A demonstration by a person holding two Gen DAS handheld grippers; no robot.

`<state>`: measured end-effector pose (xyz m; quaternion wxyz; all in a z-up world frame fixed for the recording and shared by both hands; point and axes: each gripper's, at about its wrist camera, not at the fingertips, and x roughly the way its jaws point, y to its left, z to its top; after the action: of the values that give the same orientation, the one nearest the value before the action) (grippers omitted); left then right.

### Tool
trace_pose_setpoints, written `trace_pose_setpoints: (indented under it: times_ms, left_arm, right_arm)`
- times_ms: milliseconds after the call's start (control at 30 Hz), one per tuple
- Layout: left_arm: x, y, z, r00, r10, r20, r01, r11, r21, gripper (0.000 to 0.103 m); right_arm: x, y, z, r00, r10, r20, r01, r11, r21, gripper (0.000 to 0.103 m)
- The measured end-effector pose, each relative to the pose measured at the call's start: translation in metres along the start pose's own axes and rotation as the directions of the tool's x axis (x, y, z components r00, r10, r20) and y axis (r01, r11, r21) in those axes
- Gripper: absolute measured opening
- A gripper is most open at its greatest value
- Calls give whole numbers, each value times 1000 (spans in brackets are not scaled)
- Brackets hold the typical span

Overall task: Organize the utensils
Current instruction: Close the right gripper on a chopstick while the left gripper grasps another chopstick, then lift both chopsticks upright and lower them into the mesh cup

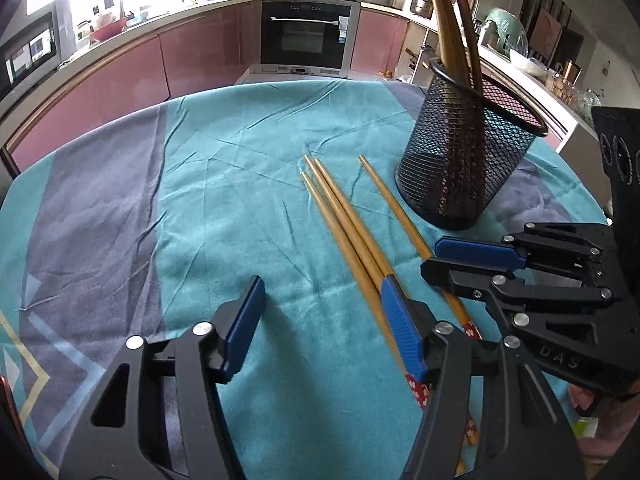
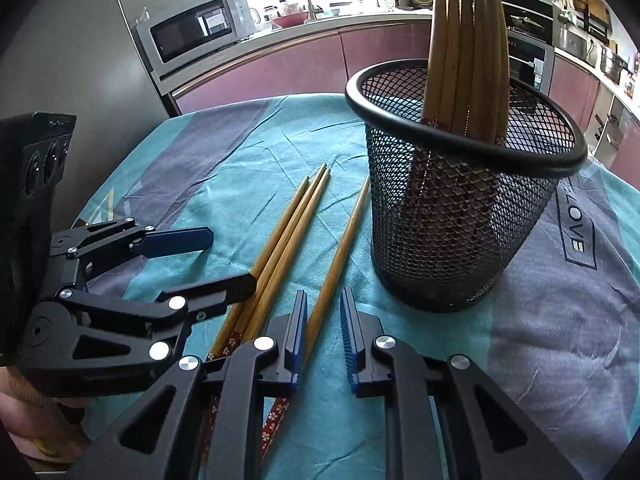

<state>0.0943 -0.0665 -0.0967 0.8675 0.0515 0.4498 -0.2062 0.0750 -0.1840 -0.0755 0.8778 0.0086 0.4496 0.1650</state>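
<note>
On the teal tablecloth the black mesh holder stands at two o'clock, several chopsticks upright inside it. Four loose chopsticks lie at its foot, three bunched, one single chopstick apart. The step in hand looks like picking up that single one: the right gripper, pitched steeply down, straddles it with narrow jaws not yet pinching. It must close, lift, then tip it into the holder. The left gripper hangs half-wide, empty, beside the bunch.
</note>
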Motion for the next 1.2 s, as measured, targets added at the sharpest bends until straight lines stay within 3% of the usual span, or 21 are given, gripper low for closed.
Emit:
trace_pose_setpoints:
  times_ms: [300,367,567,833,1033,1200]
  left_arm:
    - [7,10,11,999,30,-14,-30,1000,-2,27]
    - [9,12,14,999,36,-16,-36,999,-9,16]
    - [9,18,16,1000,25,-14,-26,999,-48,8]
    - [-8,15,9,1000,9,16,-8,999,-42,8]
    - [-38,13,15,995,-71,74,73,997,-29,8]
    - [-70,7,25,980,-141,138,143,990,-1,8]
  right_arm:
    - [8,4,8,999,-36,5,36,999,-15,12]
    - [11,4,10,999,-38,11,38,999,-7,10]
    - [8,1,9,1000,-10,21,9,1000,24,6]
    - [-22,0,10,995,19,94,-21,1000,21,6]
    - [-52,0,14,984,51,168,-54,998,12,6]
    - [-79,-3,18,969,62,239,-67,998,12,6]
